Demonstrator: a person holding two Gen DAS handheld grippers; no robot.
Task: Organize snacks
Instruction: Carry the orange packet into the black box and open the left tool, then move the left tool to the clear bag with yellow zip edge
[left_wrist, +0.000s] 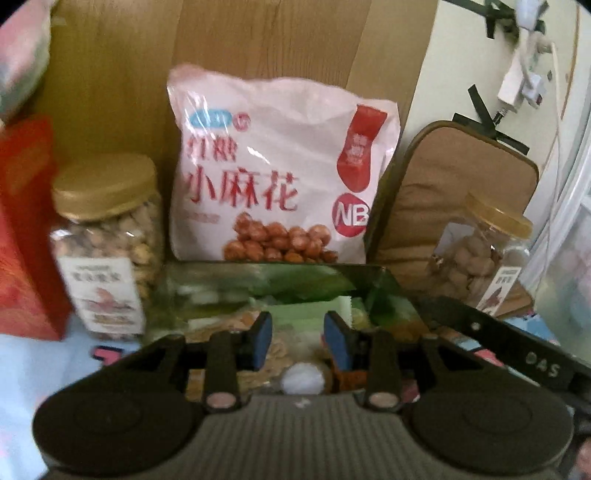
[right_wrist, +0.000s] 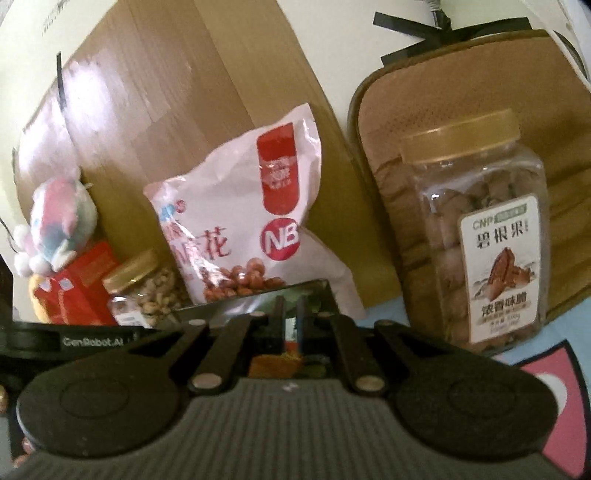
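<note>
likely a home: plush toy (right_wrist: 55, 218), seat cushion (right_wrist: 461, 110), snack jars on patterned bedding.

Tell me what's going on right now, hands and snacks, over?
Left gripper fingers apart over green snack bag, not gripping. Right gripper fingers nearly together at the same bag's edge; grip unclear. Pink snack bag leans upright behind, nut jars either side.
</note>
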